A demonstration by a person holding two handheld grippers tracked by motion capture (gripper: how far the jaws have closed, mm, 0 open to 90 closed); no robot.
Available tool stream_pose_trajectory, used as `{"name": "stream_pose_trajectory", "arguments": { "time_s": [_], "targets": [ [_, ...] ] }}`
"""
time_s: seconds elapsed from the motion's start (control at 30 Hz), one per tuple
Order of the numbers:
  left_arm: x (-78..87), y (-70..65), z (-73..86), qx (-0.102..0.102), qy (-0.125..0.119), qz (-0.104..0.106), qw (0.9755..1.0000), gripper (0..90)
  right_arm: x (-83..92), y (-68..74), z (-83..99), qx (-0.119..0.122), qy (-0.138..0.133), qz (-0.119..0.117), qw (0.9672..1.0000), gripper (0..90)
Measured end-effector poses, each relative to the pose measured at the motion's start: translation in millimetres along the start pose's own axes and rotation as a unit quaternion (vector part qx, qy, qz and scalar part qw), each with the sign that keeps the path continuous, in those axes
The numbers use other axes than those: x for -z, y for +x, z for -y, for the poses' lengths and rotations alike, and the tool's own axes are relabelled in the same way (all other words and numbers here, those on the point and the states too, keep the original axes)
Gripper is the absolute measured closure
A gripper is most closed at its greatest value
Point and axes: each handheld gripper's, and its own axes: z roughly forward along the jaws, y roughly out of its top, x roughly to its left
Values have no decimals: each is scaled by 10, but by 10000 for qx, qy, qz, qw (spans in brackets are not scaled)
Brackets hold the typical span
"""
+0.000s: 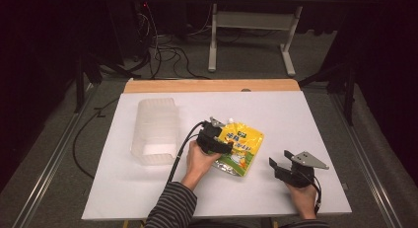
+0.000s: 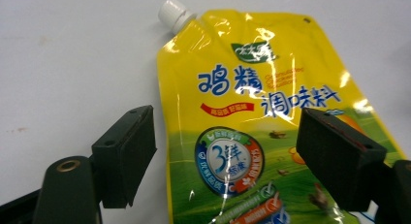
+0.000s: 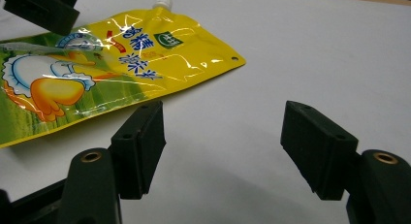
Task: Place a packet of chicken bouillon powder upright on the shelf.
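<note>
A yellow and green spouted pouch point(image 1: 242, 146) with a white cap point(image 2: 173, 13) lies flat on the white table point(image 1: 276, 114), near its middle. My left gripper point(image 1: 223, 138) is over the pouch's near-left part and is open. In the left gripper view the pouch point(image 2: 242, 88) lies between and under the jaws of the left gripper point(image 2: 227, 156); whether they touch it I cannot tell. My right gripper point(image 1: 279, 164) stands open to the right of the pouch. In the right gripper view the right gripper point(image 3: 223, 146) has bare table between its jaws and the pouch point(image 3: 121, 59) lies ahead to the left.
A translucent plastic container point(image 1: 155, 132) lies on the table left of the pouch, close to the left hand. A wooden strip point(image 1: 212, 85) runs along the table's far edge. Beyond it are a desk frame point(image 1: 251, 35) and cables on the floor.
</note>
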Motion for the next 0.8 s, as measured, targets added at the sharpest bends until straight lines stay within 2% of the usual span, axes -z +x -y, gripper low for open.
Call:
{"name": "stream_pose_trajectory", "arguments": {
  "time_s": [0.17,0.23,0.27,0.5,0.6,0.67,0.7,0.8],
  "targets": [
    [-83,74,-24,97,37,-37,9999,239,-4,4,-2,55,20,-17,10000,329],
    [-143,122,-25,109,115,-119,9998,240,-3,9,-2,60,21,-16,10000,329],
    [-213,148,-25,140,263,-167,9994,238,-3,4,-1,76,12,-26,10000,329],
    [-280,129,-38,139,329,-164,9992,254,-3,3,-1,35,21,-14,10000,328],
    [-281,113,-34,22,325,-242,9992,320,-2,4,-1,37,20,-15,10000,328],
    [-273,75,-20,-88,261,-134,9995,434,-10,11,-4,65,73,-17,10000,328],
    [-268,35,-30,-67,305,-146,9994,463,-14,14,-5,103,73,-2,9999,328],
    [-265,44,-26,-66,317,-72,9994,501,-17,18,-6,79,105,11,9999,328]
  ]
}}
